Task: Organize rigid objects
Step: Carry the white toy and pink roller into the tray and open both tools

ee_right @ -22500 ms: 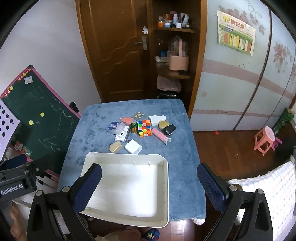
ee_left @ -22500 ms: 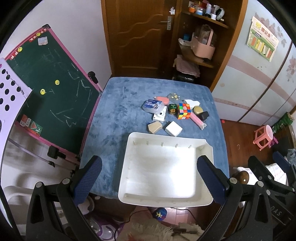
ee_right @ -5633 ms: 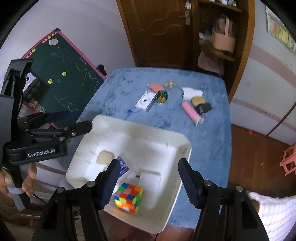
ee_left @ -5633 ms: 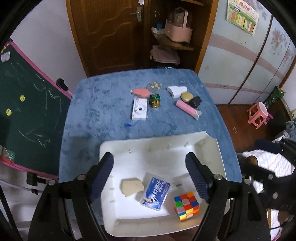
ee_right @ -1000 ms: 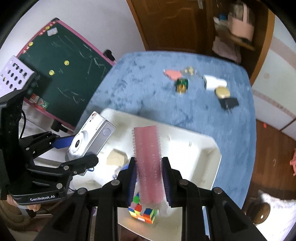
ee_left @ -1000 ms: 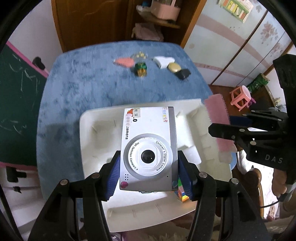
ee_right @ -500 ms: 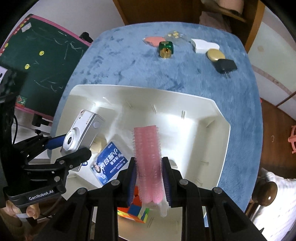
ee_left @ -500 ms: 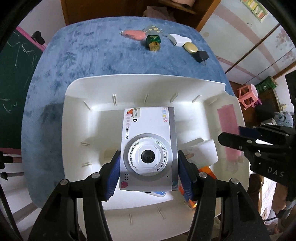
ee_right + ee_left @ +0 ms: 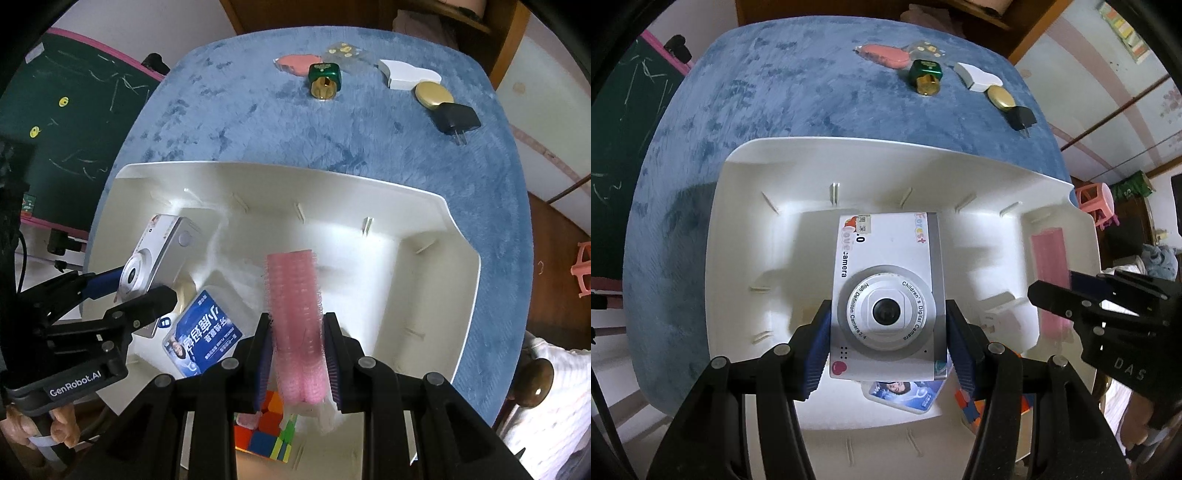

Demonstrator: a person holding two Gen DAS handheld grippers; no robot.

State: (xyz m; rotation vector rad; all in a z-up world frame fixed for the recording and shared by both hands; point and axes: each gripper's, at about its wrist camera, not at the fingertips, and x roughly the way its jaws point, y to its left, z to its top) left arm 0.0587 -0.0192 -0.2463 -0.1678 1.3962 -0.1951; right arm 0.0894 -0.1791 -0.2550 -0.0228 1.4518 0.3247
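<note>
Both tools are loaded over the white plastic tray (image 9: 436,206). The left gripper (image 9: 886,332) is clamped on the sides of a silver-and-white children's toy camera (image 9: 886,291); the right gripper (image 9: 297,354) is squeezed tight on a pink bristly hair roller (image 9: 295,306). Risky bit: a drop could land the camera on the blue-labelled flat box (image 9: 203,336), or the roller on the multicoloured puzzle cube (image 9: 267,432) right below, and it might roll. How high they hang is hard to judge.
</note>
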